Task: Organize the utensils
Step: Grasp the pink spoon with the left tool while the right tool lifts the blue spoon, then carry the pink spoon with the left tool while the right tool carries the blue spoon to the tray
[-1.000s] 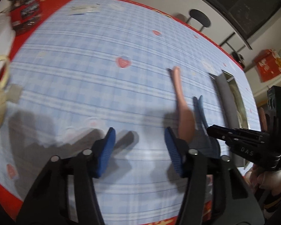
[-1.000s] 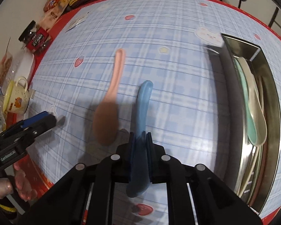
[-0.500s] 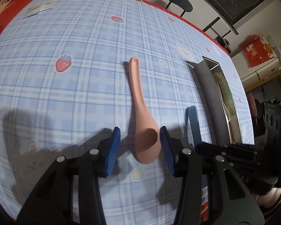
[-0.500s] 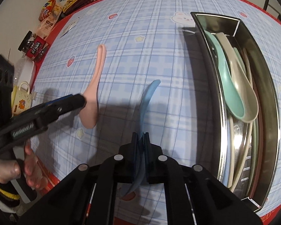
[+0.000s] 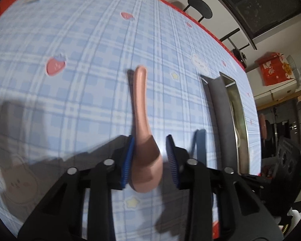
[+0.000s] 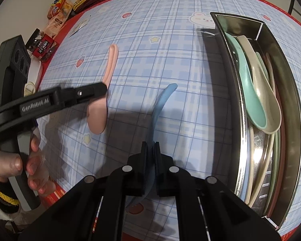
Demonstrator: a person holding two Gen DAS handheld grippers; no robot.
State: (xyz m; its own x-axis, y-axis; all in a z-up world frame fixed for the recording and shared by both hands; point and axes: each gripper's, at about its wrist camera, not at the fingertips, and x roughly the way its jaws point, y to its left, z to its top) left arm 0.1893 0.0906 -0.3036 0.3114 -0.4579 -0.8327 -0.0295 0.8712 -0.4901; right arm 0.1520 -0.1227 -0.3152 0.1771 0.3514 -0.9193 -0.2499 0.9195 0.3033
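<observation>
A pink spoon lies on the blue checked tablecloth, handle pointing away. My left gripper straddles its bowl with the jaws closing. The left pad touches the bowl, and a thin gap shows at the right pad. In the right wrist view the left gripper comes in from the left over the pink spoon. My right gripper is shut on a blue spoon, held just above the cloth. To the right of it, a long metal tray holds teal, beige and other spoons.
Snack packets and a red pack sit at the table's far left edge. A person's hand grips the left tool at the near left. Beyond the table are a black stool and a red box.
My left gripper slid right and lower until the pink spoon's bowl came between its jaws, which have narrowed. The right gripper carried the blue spoon nearer the tray, then held still.
</observation>
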